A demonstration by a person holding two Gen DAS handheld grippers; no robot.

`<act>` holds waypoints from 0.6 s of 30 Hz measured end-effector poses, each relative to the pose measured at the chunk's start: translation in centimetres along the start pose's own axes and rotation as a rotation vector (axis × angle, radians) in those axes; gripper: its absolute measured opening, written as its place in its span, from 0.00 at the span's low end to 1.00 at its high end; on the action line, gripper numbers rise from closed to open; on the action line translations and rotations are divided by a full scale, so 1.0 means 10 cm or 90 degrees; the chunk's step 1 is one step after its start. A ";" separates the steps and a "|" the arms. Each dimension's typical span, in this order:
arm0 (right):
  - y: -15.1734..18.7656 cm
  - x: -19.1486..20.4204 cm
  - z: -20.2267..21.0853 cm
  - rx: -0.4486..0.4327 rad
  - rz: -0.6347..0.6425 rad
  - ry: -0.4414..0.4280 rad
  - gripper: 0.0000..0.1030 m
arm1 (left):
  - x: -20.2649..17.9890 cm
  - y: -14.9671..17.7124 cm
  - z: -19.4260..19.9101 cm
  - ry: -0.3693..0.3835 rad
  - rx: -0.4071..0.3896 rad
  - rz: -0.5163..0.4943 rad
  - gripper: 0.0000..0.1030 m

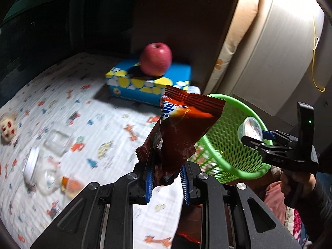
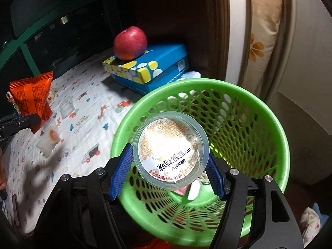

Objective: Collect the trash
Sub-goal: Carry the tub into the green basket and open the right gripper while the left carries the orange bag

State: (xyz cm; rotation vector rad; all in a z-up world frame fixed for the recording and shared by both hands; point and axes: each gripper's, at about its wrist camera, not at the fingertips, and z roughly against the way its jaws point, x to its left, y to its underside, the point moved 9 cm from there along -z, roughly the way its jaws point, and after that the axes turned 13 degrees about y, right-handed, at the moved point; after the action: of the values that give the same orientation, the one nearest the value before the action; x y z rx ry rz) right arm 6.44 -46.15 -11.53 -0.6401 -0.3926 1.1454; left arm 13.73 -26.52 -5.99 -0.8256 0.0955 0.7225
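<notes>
My left gripper (image 1: 166, 178) is shut on a dark red snack wrapper (image 1: 182, 128) and holds it up above the bed, just left of the green mesh basket (image 1: 226, 145). The wrapper also shows at the left of the right wrist view (image 2: 33, 97). My right gripper (image 2: 168, 166) is shut on a clear plastic cup with a printed lid (image 2: 170, 149) and holds it over the mouth of the basket (image 2: 238, 95). The right gripper with the cup (image 1: 250, 129) shows at the basket's rim in the left wrist view. Some scraps lie in the basket's bottom.
A red apple (image 1: 155, 59) sits on a blue and yellow tissue box (image 1: 145, 83) behind the basket. On the patterned sheet (image 1: 62, 108) lie a clear square container (image 1: 57, 141), a jar with a white lid (image 1: 33, 164), a jelly cup (image 2: 50, 140) and a small doll head (image 1: 7, 128).
</notes>
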 end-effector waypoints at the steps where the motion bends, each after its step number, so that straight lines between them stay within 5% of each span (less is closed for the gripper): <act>1: 0.00 -0.05 -0.02 0.002 -0.004 0.006 0.65 | -0.05 -0.03 -0.04 0.005 0.002 -0.004 0.21; 18: 0.07 -0.77 -0.01 -0.001 -0.086 0.038 0.73 | -0.92 -0.18 -0.87 0.091 0.061 -0.050 0.21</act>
State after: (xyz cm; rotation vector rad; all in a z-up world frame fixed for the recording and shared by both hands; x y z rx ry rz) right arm 3.10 -53.07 -11.81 -0.6374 -0.3803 0.9957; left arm 9.54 -38.49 -7.60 -0.7839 0.2224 0.5799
